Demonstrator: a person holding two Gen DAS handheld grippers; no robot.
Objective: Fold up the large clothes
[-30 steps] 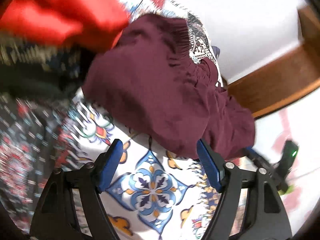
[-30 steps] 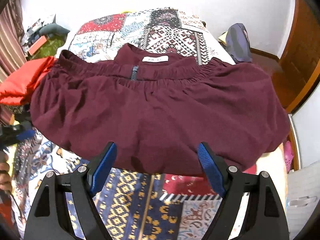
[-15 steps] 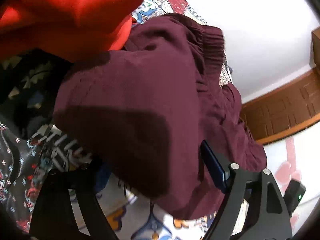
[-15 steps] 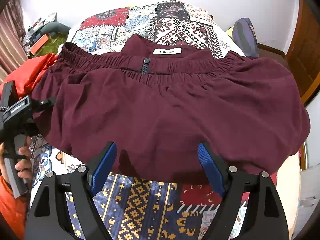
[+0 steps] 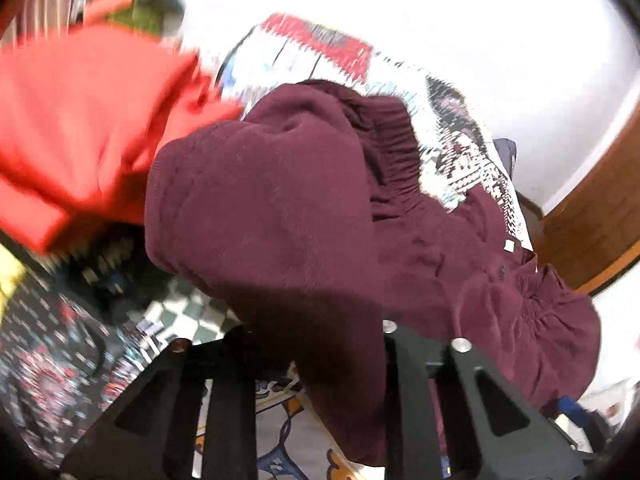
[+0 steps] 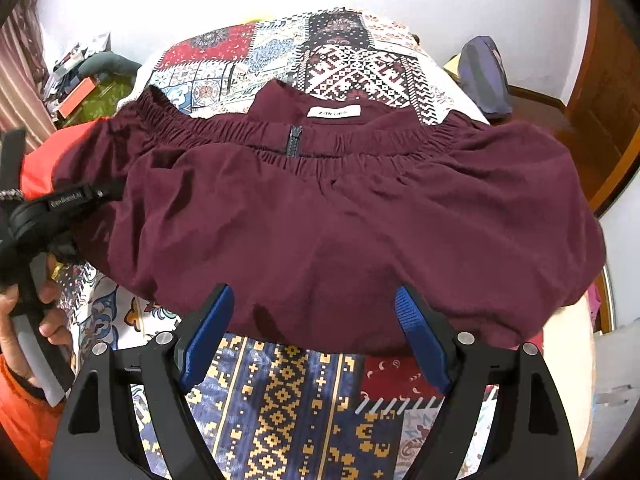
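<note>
At the far left, the left gripper (image 5: 316,344) grips the side edge of the maroon garment (image 6: 328,216), which lies spread across the patterned bedspread (image 6: 288,404); lifting it cleanly means drawing that edge up and inward without dragging the red clothing (image 5: 84,128) touching it. To the right, the right gripper (image 6: 316,340) hovers wide open and empty at the near hem, with bare bedspread in front and the bed's right edge just beyond the fabric.

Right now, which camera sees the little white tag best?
The right wrist view: the tag faces the camera above the zipper, nothing covering it. The left wrist view shows only a tiny white speck, blurred and edge-on.
</note>
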